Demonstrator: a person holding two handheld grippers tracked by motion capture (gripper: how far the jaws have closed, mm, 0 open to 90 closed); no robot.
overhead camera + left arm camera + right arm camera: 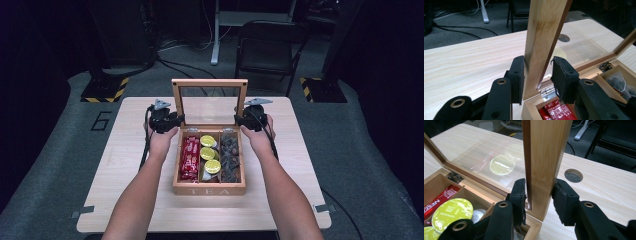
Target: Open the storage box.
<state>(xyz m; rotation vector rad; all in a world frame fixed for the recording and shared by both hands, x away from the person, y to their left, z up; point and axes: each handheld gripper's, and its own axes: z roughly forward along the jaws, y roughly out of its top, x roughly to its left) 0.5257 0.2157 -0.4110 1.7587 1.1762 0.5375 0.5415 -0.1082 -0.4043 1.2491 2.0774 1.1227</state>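
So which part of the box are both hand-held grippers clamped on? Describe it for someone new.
On the light wooden table stands an open tea box. Its lid rises upright from the back edge. Unlike the compartments below, it is a wooden frame around a clear pane, gripped on each side post.

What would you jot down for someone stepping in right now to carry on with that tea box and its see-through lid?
Left gripper: jaws shut on the left side bar of the lid.
Right gripper: jaws shut on the lid's right side bar.
Tea box: in the middle of the table, lid standing upright on its hinges.
Inside: red packets in the left compartment, yellow-topped pods in the middle, dark tea bags on the right.
Done: both sides of the lid gripped.
Left: probably swinging the lid, most likely down to close; keep both hands level.
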